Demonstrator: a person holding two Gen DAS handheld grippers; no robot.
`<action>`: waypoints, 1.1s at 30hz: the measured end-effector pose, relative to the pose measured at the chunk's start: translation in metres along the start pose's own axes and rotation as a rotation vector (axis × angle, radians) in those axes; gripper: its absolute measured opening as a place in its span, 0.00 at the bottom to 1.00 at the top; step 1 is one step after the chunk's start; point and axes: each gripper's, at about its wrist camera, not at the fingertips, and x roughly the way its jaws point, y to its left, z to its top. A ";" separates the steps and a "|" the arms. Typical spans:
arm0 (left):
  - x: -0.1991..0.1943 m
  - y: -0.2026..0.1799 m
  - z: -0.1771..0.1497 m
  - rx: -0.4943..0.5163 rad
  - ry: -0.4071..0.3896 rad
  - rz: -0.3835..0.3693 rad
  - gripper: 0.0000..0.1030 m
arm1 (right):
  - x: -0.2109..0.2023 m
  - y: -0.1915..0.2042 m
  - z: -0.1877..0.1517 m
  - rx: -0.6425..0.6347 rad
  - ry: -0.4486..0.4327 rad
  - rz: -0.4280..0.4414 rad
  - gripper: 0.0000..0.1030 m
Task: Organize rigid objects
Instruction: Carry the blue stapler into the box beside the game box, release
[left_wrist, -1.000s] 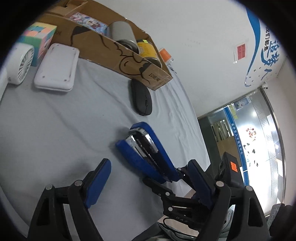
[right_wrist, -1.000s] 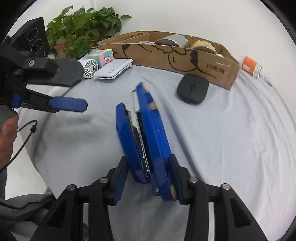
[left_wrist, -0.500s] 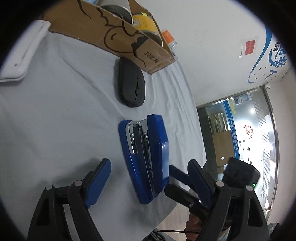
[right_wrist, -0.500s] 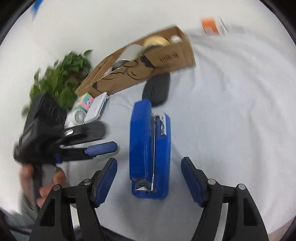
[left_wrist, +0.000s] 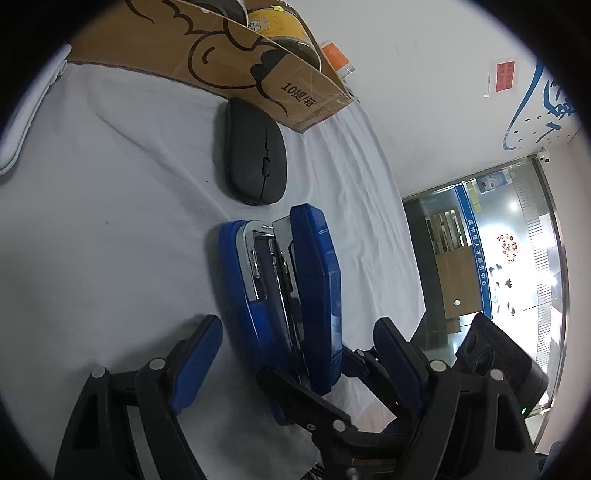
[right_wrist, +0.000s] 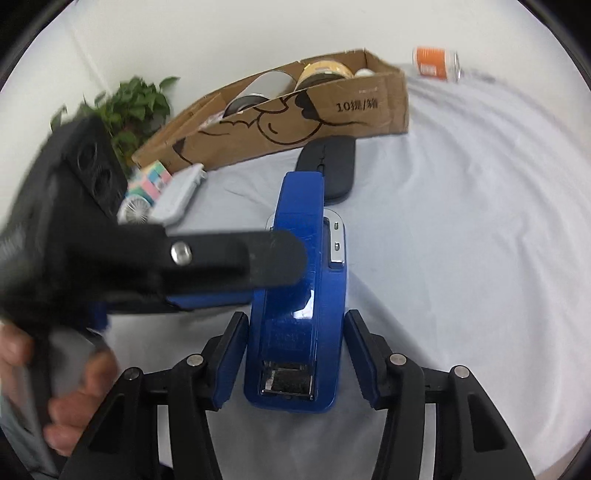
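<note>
Two grippers crowd one blue stapler (right_wrist: 299, 314), and that is the main risk: a finger of the left gripper (right_wrist: 236, 273) lies across its side in the centre-left of the right wrist view. If both close at once they could knock fingers or twist the stapler over on the loose white cloth (right_wrist: 461, 258). The right gripper (right_wrist: 295, 356), at the bottom centre of its own view, has just been closing. The stapler sits between its fingers, with a thin gap still visible on each side, so it holds nothing firmly. The left gripper (left_wrist: 295, 354) has also just been closing. Its jaws stand fairly wide around the stapler's near end, left pad clear of it, right pad partly hidden behind it.

Glossy blue plastic with a chrome inner rail, the stapler stands on its long edge in mid-frame. Its smooth shell may slip in a shallow pinch. A black mouse (left_wrist: 255, 155) lies just beyond it, before the cardboard box (left_wrist: 236, 70).
</note>
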 end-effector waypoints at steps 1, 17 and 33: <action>0.000 0.002 -0.002 0.002 0.011 0.004 0.52 | -0.002 -0.002 0.000 0.014 0.009 0.026 0.50; -0.121 -0.002 0.066 0.113 -0.231 0.046 0.44 | 0.002 0.108 0.115 -0.128 -0.102 0.148 0.39; -0.152 0.097 0.242 0.007 -0.160 0.147 0.45 | 0.163 0.157 0.284 -0.022 0.067 0.221 0.39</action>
